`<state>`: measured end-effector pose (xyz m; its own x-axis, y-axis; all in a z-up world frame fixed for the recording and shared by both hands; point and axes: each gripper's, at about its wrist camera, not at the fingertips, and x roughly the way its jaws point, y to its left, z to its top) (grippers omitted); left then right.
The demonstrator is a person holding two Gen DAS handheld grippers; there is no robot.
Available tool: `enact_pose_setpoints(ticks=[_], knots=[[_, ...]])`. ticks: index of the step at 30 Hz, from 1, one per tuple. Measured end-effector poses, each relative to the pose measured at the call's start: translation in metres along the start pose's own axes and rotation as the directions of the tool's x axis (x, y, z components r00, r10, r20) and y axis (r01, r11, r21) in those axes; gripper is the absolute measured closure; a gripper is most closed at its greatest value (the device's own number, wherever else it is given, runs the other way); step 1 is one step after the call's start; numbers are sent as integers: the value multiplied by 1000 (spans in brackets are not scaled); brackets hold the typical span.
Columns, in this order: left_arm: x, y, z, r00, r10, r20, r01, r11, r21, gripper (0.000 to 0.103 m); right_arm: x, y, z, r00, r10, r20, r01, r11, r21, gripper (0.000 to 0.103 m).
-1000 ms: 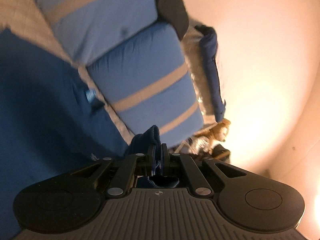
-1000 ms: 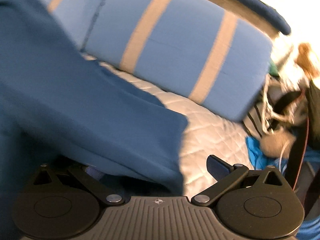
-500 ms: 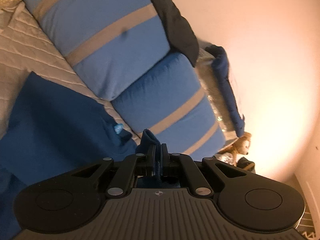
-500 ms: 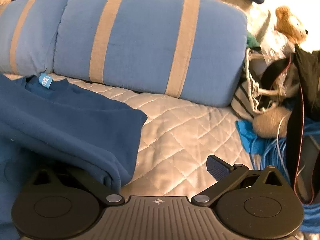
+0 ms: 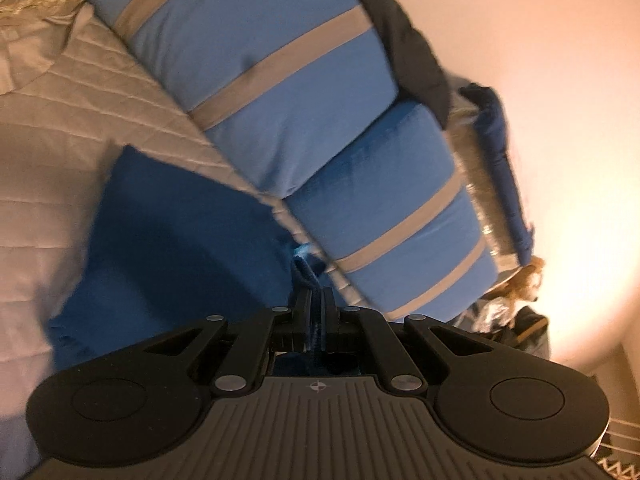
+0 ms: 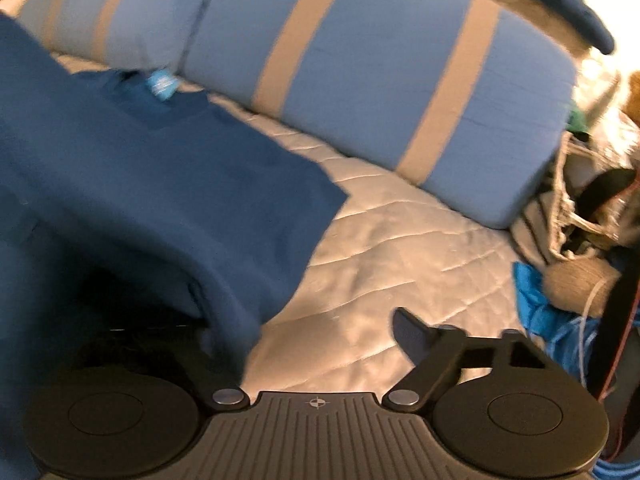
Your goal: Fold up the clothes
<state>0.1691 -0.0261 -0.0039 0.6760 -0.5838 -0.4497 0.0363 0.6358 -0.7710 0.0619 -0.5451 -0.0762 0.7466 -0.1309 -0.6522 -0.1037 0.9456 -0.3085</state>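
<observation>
Shirt mid-fold on bed quilt just below striped pillows: left tool clamped on a fabric ridge near the collar, right tool spread wide, holding nothing, sleeve draped over its left finger; flattening left.

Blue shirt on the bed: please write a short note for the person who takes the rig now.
Left claw: shut on a fold of the blue shirt.
Right claw: open, one finger under the shirt's draped edge, nothing gripped.
Shirt lies on the quilted bedcover, collar tag near the striped pillows.
Done: one side is doubled over.
Left: probably lay down the held fold and finish folding.
</observation>
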Motion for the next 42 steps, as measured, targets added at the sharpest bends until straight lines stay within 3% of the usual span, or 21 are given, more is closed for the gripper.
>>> enact_pose_setpoints(ticks=[2,4,7,15,21,24,27,32,42], knots=[[0,9,0,999,37,-22,-36,999,24,99,-3,5,-2,999,45,-2,-45,999,-20,49],[1,19,-1,997,62,-51,-61,998,30,99,-6,10,-3,996,88,-3,-88,996,-33,75],[3,34,-2,988,109,-107,-103,993,61,99,-10,15,-1,992,127,-4,-127,991,-44,91],[12,65,-11,957,224,-185,-197,968,152,99,-16,21,2,986,165,-8,-165,984,-60,91],[23,63,-22,921,346,-177,-288,914,284,99,-19,29,1,988,157,-6,-156,983,-97,89],[20,56,-25,917,365,-158,-300,895,330,98,-19,28,-2,991,134,-7,-134,985,-110,79],[14,48,-24,915,380,-137,-311,879,363,98,-21,25,-5,991,130,-1,-130,986,-100,75],[15,50,-24,898,423,-117,-354,856,377,98,-23,29,-5,992,123,3,-122,985,-125,63],[20,71,-23,902,404,-153,-337,880,333,95,-47,29,-21,996,85,15,-79,971,-225,46]])
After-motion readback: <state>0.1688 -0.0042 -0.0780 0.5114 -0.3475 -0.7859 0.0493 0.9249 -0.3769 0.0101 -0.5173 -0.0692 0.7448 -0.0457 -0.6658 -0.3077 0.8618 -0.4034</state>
